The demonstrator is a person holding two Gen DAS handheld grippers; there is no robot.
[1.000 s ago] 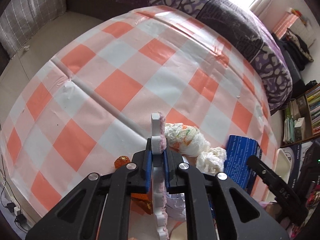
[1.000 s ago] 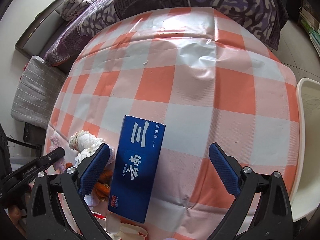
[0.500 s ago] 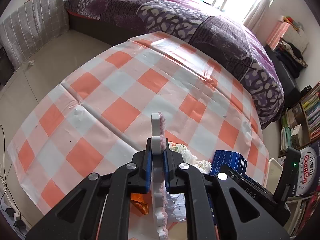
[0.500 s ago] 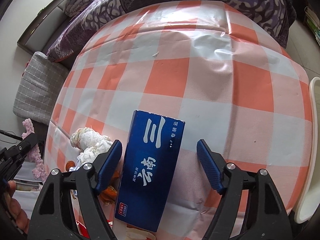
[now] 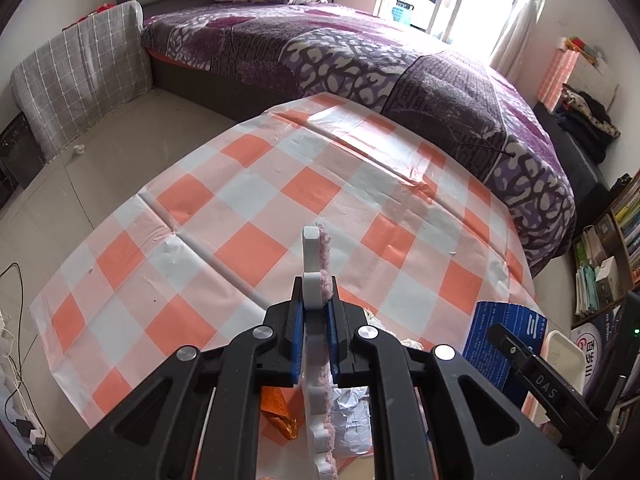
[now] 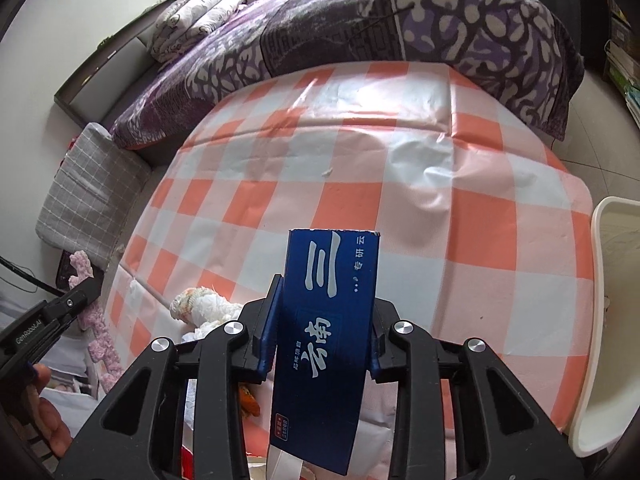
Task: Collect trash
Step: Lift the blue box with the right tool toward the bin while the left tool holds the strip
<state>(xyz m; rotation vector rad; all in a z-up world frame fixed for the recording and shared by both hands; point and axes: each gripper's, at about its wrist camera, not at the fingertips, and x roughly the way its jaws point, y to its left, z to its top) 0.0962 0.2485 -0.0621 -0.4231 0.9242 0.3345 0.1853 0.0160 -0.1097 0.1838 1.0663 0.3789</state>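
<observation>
- Closed since a second ago: right hand-held gripper [image 6: 322, 334], jaws wide either side of the blue carton [image 6: 326, 336] then, now just clamped on its long sides; carton tipped up off the desk [image 6: 460, 240], far end raised.
- Left hand-held gripper [image 5: 316, 332] shut tight on the white-and-pink foam strip [image 5: 314, 264], same grip as before, strip on edge and poking out past the jaws; more of the bed [image 5: 360, 52] in its view now.
- Landmark = blue carton. Left of it on the desk: crumpled white tissues [image 6: 200, 306]. Orange wrapper [image 6: 248, 396] near its lower left corner. Right of it, past the desk edge: white bin [image 6: 600, 320].
- Step in hand, judged: lift carton clear, carry to the bin.
- Doing it well: keep squeeze steady, carton looks thin-walled and may crush or slide out of the pads.
- Raise straight up before swinging right, so the hanging lower end misses the litter beneath it.
- Keep left strip away from the carton while both travel.
- Release only once over the bin opening.
</observation>
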